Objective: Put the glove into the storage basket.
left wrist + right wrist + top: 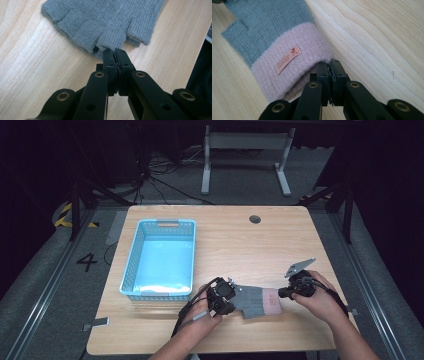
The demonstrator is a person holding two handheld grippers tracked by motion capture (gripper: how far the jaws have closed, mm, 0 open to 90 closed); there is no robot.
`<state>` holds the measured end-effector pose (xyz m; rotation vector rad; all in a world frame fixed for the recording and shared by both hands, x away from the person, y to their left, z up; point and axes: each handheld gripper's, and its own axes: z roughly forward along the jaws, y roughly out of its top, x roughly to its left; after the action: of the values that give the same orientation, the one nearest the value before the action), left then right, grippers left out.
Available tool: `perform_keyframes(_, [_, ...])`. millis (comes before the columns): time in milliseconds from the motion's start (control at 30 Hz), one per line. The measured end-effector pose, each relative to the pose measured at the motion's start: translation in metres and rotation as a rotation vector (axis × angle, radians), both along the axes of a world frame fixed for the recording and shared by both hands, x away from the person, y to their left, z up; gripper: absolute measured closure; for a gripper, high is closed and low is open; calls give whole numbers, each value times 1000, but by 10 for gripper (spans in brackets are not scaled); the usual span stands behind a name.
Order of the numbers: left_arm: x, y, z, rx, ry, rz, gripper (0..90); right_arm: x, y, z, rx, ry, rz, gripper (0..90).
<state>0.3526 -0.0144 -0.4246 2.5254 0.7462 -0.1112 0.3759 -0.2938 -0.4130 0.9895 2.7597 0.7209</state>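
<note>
A grey fingerless knit glove with a pink cuff lies flat near the table's front edge, fingers to the left, cuff to the right. My left gripper is at its finger end. In the left gripper view the jaws are pressed together on the edge of one finger stub of the glove, so the left gripper is shut on it. My right gripper is at the cuff end. There, the right gripper is shut on the rim of the pink cuff, beside a small orange label.
A light blue plastic basket stands on the left half of the wooden table. A round cable hole sits near the far edge. A white table frame and cables lie on the floor beyond.
</note>
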Motion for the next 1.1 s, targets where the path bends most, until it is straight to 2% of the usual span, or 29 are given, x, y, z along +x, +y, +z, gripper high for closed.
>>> perform_keyframes(167, [2, 0, -2, 9, 7, -13, 876, 1, 0, -4, -5, 3, -6, 873])
perform_keyframes(300, [3, 2, -3, 8, 13, 0, 868, 1, 0, -4, -9, 1, -9, 850])
perform_keyframes(500, [4, 6, 0, 3, 34, 14, 804, 0, -3, -4, -18, -14, -11, 804])
perform_keyframes(600, [3, 7, 5, -1, 26, 10, 767, -1, -6, -1, -20, -26, -16, 798])
perform_keyframes(700, [1, 6, 9, -8, 13, 3, 689, -2, -9, 3, -17, -31, -26, 793])
perform_keyframes(733, [0, 6, 11, -4, -1, 5, 689, -3, -10, 4, -16, -34, -28, 790])
perform_keyframes(967, [-4, 0, 24, -52, -35, -5, 652, -7, -17, 13, 2, -49, -52, 772])
perform_keyframes(1100, [-3, -5, 27, -58, -44, -7, 589, -9, -23, 16, 12, -54, -72, 764])
